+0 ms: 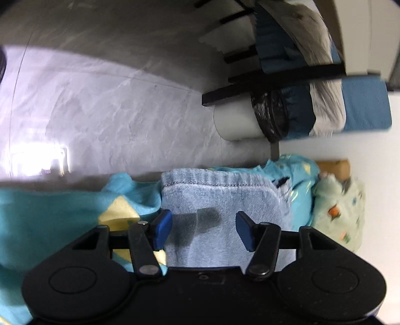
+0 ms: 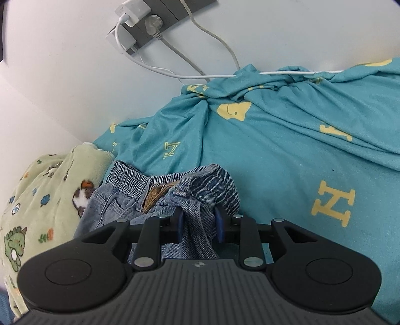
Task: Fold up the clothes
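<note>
Light blue denim jeans (image 1: 217, 197) lie on a teal bed sheet (image 1: 50, 207). In the left wrist view my left gripper (image 1: 203, 228) is open, its blue pads (image 1: 163, 228) apart over a hemmed leg end of the jeans, gripping nothing. In the right wrist view my right gripper (image 2: 198, 223) is shut on the jeans' waistband (image 2: 197, 207), bunched between its pads. The elastic waist (image 2: 140, 180) spreads out to the left on the teal sheet (image 2: 287, 155).
A pale green cartoon-print blanket (image 2: 45, 200) lies left of the jeans; it also shows in the left wrist view (image 1: 337, 207). White cables (image 2: 190, 75) run from a wall socket strip (image 2: 150, 17) onto the sheet. A dark bed frame (image 1: 275, 82) with bedding hangs in view.
</note>
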The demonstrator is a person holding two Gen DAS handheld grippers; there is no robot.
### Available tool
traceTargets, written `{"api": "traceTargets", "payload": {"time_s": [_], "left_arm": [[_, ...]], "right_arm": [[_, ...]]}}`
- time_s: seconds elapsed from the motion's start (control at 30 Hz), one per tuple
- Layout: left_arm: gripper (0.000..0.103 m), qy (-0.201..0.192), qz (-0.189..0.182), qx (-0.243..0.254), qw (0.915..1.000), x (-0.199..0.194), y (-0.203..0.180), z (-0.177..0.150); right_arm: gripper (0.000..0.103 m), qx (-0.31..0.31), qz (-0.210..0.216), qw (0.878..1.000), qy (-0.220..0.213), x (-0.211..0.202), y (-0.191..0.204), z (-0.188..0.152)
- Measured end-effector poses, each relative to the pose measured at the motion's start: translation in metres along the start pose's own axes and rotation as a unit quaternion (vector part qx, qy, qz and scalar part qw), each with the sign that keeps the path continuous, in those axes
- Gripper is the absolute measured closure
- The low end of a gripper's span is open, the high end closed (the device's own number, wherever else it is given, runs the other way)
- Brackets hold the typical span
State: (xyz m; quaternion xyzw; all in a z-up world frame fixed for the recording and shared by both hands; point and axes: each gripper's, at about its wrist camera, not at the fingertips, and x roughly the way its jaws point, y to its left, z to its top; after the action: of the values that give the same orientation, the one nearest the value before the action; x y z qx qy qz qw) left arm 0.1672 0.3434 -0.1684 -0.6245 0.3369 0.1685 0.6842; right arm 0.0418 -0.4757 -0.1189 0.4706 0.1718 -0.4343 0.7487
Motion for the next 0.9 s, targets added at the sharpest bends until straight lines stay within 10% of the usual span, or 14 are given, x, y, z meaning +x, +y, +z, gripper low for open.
{"api": "traceTargets", "payload": {"time_s": [0.17, 0.37, 0.67, 0.9], "left_arm": [[0.102, -0.005, 0.029, 0.051, 0.9983, 0.008, -0.012, 0.001], [0.103, -0.069, -0.018, 0.104, 0.9920, -0.039, -0.034, 0.000], [0.103, -0.107, -0.051, 0.086, 0.9893, -0.170, -0.024, 0.021], [0.103, -0.053, 0.049, 0.001, 0.9974, -0.159, 0.056, 0.024]], "right_arm": [[0.077, -0.002, 0.008, 1.000, -0.024, -0.003, 0.004, -0.004], [0.077, -0.011, 0.027, 0.999, -0.027, -0.007, 0.009, 0.000], [0.079, -0.082, 0.177, 0.975, -0.104, -0.061, 0.031, 0.014], [0.081, 0.011, -0.009, 1.000, 0.024, 0.002, -0.027, 0.023]]}}
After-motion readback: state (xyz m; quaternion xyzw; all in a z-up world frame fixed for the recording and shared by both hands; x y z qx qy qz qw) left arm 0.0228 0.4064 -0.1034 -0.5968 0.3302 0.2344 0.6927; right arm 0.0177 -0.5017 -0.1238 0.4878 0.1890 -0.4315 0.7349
